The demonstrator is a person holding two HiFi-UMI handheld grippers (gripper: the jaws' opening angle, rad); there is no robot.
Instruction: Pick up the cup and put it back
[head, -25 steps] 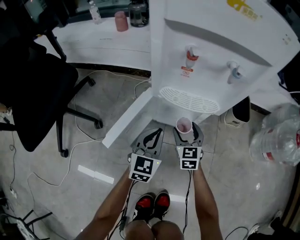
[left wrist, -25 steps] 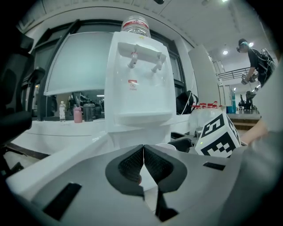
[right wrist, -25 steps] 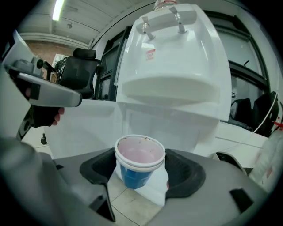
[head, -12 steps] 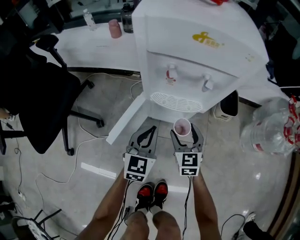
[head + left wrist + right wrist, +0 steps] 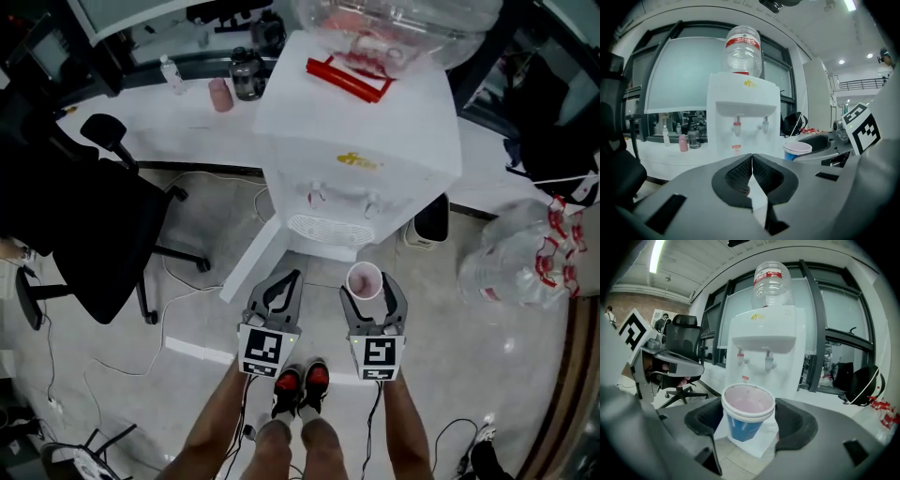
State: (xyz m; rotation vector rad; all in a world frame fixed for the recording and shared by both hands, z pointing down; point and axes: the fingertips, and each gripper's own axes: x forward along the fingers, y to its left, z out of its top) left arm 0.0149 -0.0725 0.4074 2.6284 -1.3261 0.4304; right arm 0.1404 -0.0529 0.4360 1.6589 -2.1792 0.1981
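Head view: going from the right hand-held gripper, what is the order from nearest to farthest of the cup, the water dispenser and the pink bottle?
1. The cup, held between the jaws of the right hand-held gripper.
2. The water dispenser, just ahead of it.
3. The pink bottle, far left on the counter.

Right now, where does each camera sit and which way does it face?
Head view: on the head, facing steeply down at the dispenser; shows arms, shoes, left gripper, right gripper.
Left gripper view: on that gripper, facing the dispenser over shut, empty jaws.
Right gripper view: likewise, jaws holding the cup.
Shared: dispenser, cup.
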